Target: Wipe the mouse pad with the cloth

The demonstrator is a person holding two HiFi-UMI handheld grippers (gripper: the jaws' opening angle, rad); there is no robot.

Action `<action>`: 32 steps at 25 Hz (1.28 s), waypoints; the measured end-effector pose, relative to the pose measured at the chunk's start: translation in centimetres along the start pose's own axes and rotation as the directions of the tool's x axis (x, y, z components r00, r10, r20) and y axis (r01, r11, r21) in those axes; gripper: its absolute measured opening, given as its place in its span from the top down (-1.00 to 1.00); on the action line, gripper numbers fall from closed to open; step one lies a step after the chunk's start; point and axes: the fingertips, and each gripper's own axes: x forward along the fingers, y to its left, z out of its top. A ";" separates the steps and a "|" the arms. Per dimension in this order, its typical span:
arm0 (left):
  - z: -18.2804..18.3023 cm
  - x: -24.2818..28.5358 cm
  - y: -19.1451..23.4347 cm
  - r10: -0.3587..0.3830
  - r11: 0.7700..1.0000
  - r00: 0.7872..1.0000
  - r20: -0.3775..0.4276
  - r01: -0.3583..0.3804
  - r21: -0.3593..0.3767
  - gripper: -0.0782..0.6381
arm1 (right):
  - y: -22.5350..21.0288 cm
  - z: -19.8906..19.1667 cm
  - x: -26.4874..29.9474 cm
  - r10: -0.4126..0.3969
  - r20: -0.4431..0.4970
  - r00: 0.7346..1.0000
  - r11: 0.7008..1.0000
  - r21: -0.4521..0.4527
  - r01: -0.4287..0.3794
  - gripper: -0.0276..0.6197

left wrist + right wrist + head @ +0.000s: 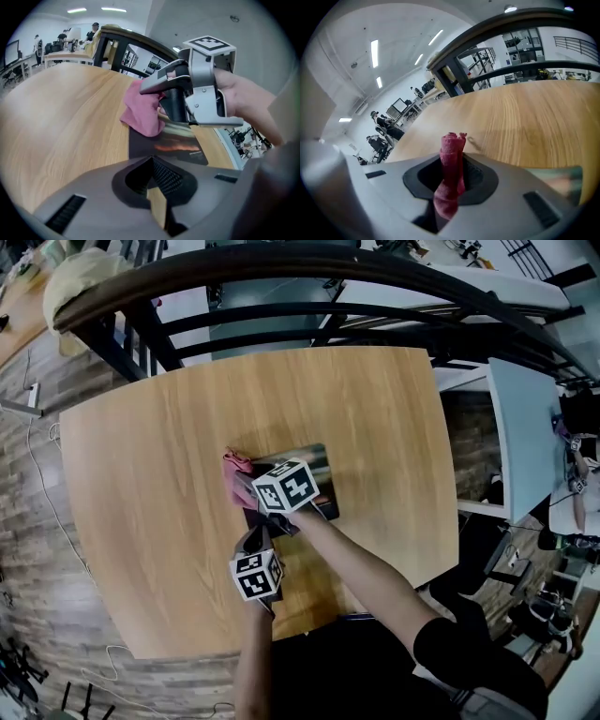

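A bunched pink cloth [143, 115] lies over the dark, flat mouse pad's [164, 145] left edge.

My gripper [453, 182]: jaws closed on the cloth [451, 152]. The cloth is deep pink, bunched into a narrow upright roll. Its top stands above my jaw tips and its lower end hangs in the dark recess between them.

Beyond my jaws: wooden table [525, 117], light grain, lying flat.

Lower right: a blurred pale strip, possibly the edge of the mouse pad [563, 180], lying on the table.

Behind the table: dark curved railing [511, 26]. Far left: seated people [379, 129] at desks under ceiling lights [375, 52].
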 end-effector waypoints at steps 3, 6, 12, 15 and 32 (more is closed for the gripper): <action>0.0 -0.1 0.1 -0.001 1.000 1.000 -0.005 0.001 -0.016 0.72 | -1.0 -0.6 1.0 -0.041 -0.061 0.997 0.999 0.002 0.041 0.69; -0.1 -0.2 0.1 -0.007 0.999 1.000 -0.001 0.007 -0.053 0.72 | -1.9 -1.4 1.6 -0.063 -0.101 0.993 0.998 0.005 0.063 0.68; 0.0 0.0 0.4 0.009 0.999 1.000 0.007 -0.009 -0.052 0.72 | -3.6 -1.1 0.8 -0.116 -0.096 0.989 0.993 -0.035 0.113 0.68; -0.1 -0.1 0.4 0.006 0.998 1.000 0.011 -0.005 -0.062 0.72 | -4.8 -1.2 -0.1 -0.133 -0.086 0.987 0.991 -0.037 0.131 0.68; 0.0 -0.1 0.8 0.019 0.998 1.000 0.018 -0.017 -0.065 0.72 | -13.5 -2.7 -6.7 -0.253 -0.075 0.965 0.967 -0.010 0.253 0.68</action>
